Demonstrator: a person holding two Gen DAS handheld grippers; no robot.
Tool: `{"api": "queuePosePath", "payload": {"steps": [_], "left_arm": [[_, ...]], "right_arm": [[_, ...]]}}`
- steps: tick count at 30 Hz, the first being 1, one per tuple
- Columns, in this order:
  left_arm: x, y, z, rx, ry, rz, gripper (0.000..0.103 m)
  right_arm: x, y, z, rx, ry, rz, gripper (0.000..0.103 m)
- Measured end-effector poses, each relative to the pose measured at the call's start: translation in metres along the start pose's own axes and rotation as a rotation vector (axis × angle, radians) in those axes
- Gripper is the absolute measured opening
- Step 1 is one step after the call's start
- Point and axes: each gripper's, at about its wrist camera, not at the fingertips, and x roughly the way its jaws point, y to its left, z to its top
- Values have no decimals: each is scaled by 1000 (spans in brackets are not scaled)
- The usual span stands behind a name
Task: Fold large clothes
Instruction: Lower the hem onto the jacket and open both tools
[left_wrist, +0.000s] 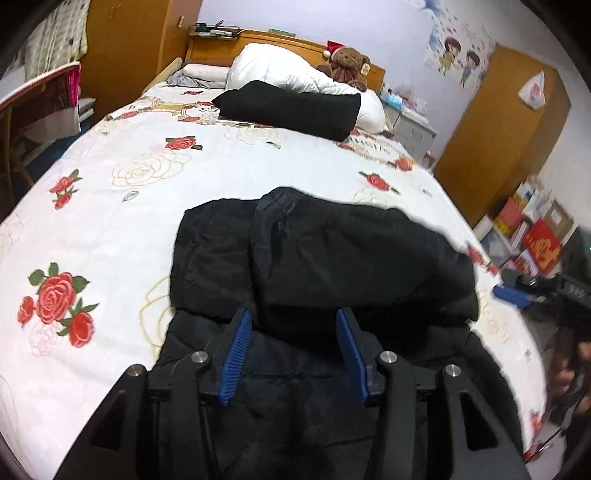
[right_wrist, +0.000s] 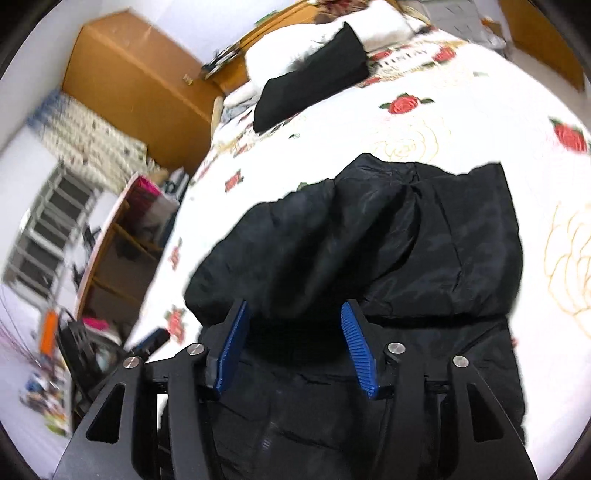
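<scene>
A large black padded jacket (left_wrist: 332, 258) lies partly folded on the bed with the white rose-print cover (left_wrist: 129, 221). Its upper part is doubled over the lower part. My left gripper (left_wrist: 293, 317) is open and empty, hovering just over the jacket's fold line. My right gripper (right_wrist: 295, 310) is also open and empty, over the same jacket (right_wrist: 388, 240) from the other side. The right gripper also shows at the right edge of the left wrist view (left_wrist: 517, 291). The jacket's near end is hidden under the gripper bodies.
A folded black garment (left_wrist: 291, 109) lies near the head of the bed, against white pillows (left_wrist: 280, 74) and a teddy bear (left_wrist: 347, 64). A wooden wardrobe (left_wrist: 498, 136) and boxes stand right of the bed. A desk (right_wrist: 110, 240) stands beside the bed.
</scene>
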Motion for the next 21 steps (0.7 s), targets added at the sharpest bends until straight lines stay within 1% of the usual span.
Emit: {"api": "queuePosePath", "payload": {"steps": [4, 5, 7, 9, 10, 11, 12, 15, 17, 19, 21], "left_arm": [[11, -13, 13, -23, -2, -45, 56], [15, -17, 15, -24, 0, -51, 56], [24, -27, 20, -26, 10, -68, 56], [34, -34, 24, -27, 21, -88, 56], [38, -38, 25, -24, 26, -96, 56], [40, -41, 26, -17, 29, -100, 56], [41, -44, 27, -12, 29, -103, 56], [35, -44, 28, -7, 12, -125, 56], [31, -43, 26, -4, -1, -126, 56], [32, -39, 20, -2, -2, -125, 56], [44, -34, 11, -10, 31, -101, 56]], "right_arm": [[23, -18, 14, 143, 18, 49, 59], [34, -24, 18, 188, 39, 46, 59], [48, -32, 20, 235, 63, 37, 59], [66, -37, 22, 277, 103, 55, 59], [71, -37, 21, 282, 121, 50, 52], [76, -34, 21, 270, 126, 37, 35], [73, -29, 19, 247, 121, 36, 4], [59, -10, 9, 179, 75, 70, 3], [50, -6, -5, 198, 58, 107, 3], [59, -9, -32, 192, 94, 69, 3], [78, -22, -52, 195, 154, 13, 3]]}}
